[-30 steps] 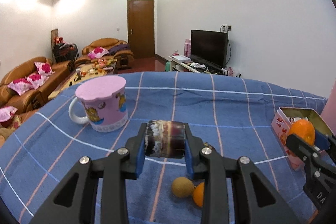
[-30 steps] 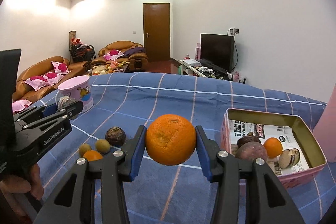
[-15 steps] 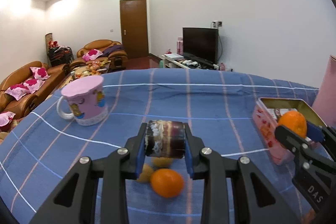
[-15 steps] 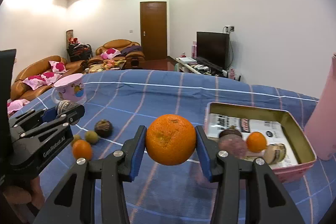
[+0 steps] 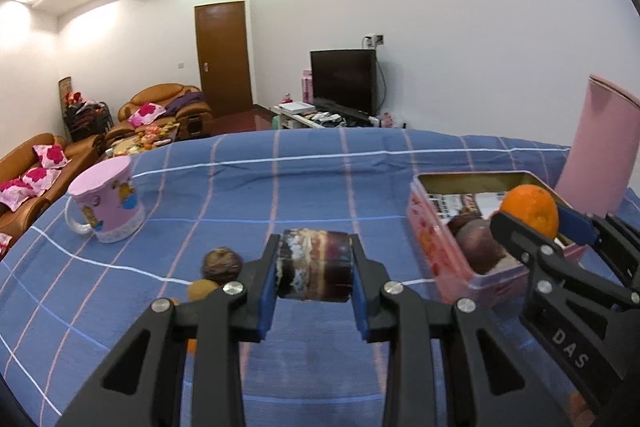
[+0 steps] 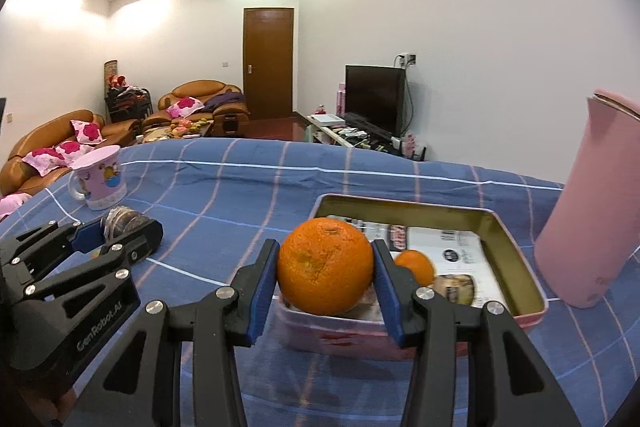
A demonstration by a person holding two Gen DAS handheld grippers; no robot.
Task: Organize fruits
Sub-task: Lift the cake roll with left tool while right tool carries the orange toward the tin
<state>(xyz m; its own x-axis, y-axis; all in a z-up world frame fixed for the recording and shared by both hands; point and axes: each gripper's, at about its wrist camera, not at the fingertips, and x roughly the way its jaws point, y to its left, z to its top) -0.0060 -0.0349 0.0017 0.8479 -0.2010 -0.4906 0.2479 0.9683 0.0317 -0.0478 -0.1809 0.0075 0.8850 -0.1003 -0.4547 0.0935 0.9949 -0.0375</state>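
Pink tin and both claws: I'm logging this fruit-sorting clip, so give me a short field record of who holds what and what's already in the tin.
left claw: shut on a dark cut fruit piece
right claw: shut on a large orange, at the tin's near edge
pink tin: open, paper-lined; holds a small orange and dark fruits
loose on cloth: dark round fruit, small yellowish fruit
nearby: pink mug, tall pink container

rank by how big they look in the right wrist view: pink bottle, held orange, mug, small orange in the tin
1. pink bottle
2. held orange, though it is nearest the camera, so its lead over the mug is unsure
3. mug
4. small orange, partly hidden
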